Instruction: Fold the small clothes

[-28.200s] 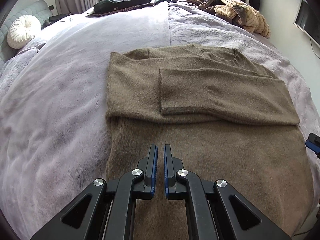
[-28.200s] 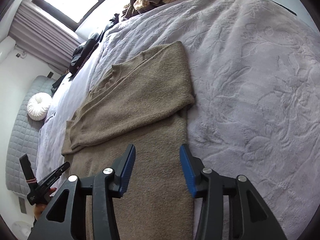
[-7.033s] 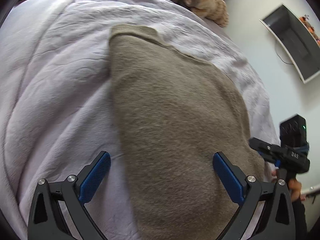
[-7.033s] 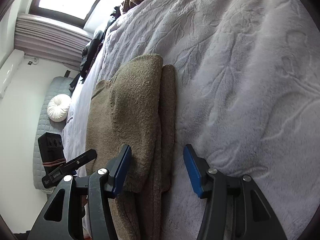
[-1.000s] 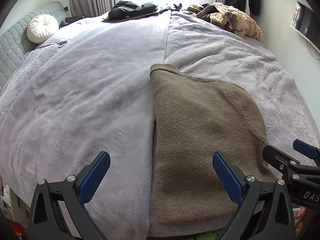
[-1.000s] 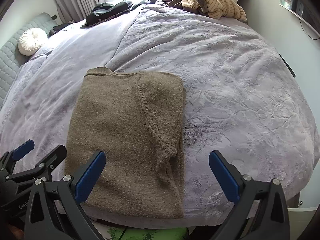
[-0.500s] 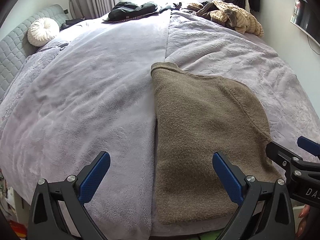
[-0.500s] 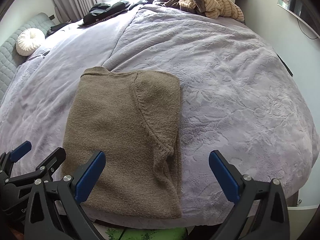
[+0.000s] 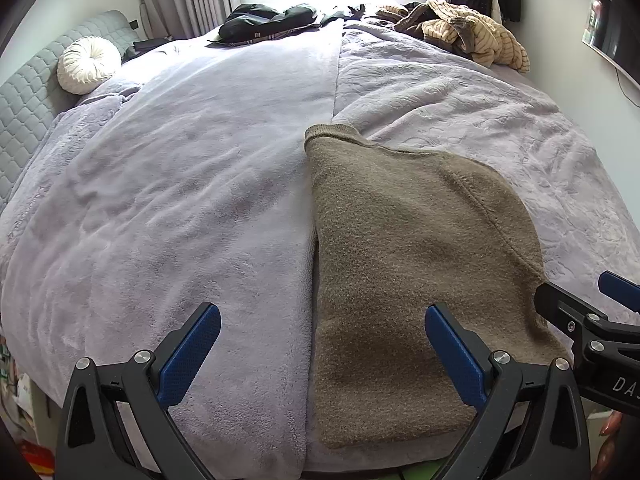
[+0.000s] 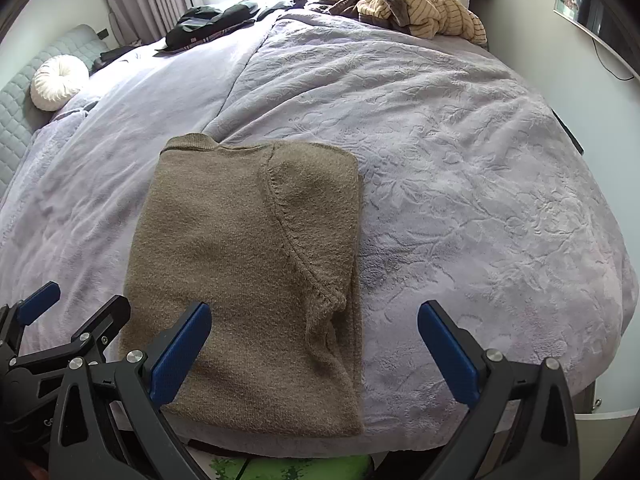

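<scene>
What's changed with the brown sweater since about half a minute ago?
The brown sweater, then spread with sleeves crossed, is now a compact folded rectangle. The left gripper, then shut, is open; the right gripper opened wider. The striped clothes pile stayed put.

An olive-brown sweater (image 10: 248, 264) lies on a lavender leaf-embossed blanket (image 10: 460, 184), near blue-padded black claws (image 9: 320, 354).

Wide bare stretches of the lilac bedspread (image 10: 460, 168) lay open on either side of the folded brown sweater (image 10: 248, 264), the only thing near the bed's front edge. At the far edge, a dark garment (image 9: 268, 24) and a striped heap of clothes (image 10: 420, 4) crowded the window side. A round white cushion (image 9: 88, 64) sat against the headboard, well apart.
</scene>
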